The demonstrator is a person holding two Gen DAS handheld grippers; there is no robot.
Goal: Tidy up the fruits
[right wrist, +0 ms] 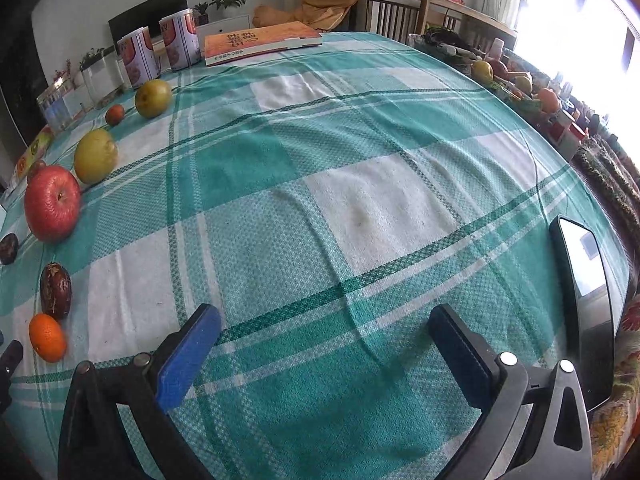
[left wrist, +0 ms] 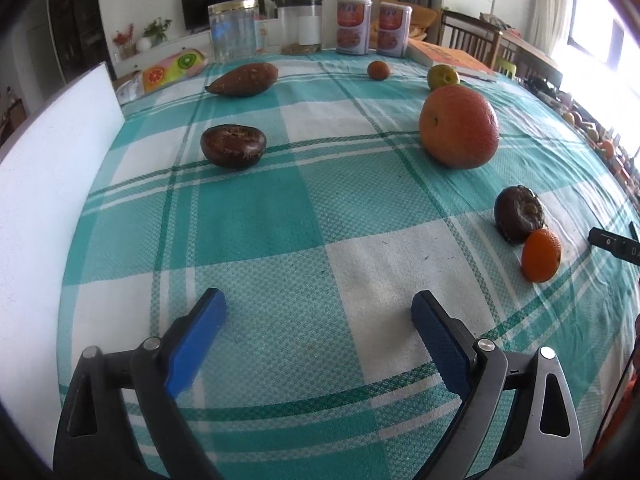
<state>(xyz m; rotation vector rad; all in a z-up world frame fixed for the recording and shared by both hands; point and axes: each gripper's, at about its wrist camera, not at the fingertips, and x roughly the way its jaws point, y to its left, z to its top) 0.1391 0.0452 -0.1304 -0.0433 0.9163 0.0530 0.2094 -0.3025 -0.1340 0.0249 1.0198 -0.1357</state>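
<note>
Left wrist view: left gripper spread wide, nothing between its blue ribbed pads, over the teal-and-white checked woven tablecloth. Seven pieces on the cloth ahead:
- one large red-orange round fruit
- two dark brown wrinkled fruits
- one small glossy tangerine
- one brown tapered sweet potato

Right wrist view: right gripper likewise spread and empty; one red apple and two yellow-green pears at far left.

Bright window, wooden chairs, checked tablecloth

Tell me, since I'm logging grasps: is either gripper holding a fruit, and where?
Nothing is held. The left gripper and right gripper are both open over bare tablecloth.
</note>
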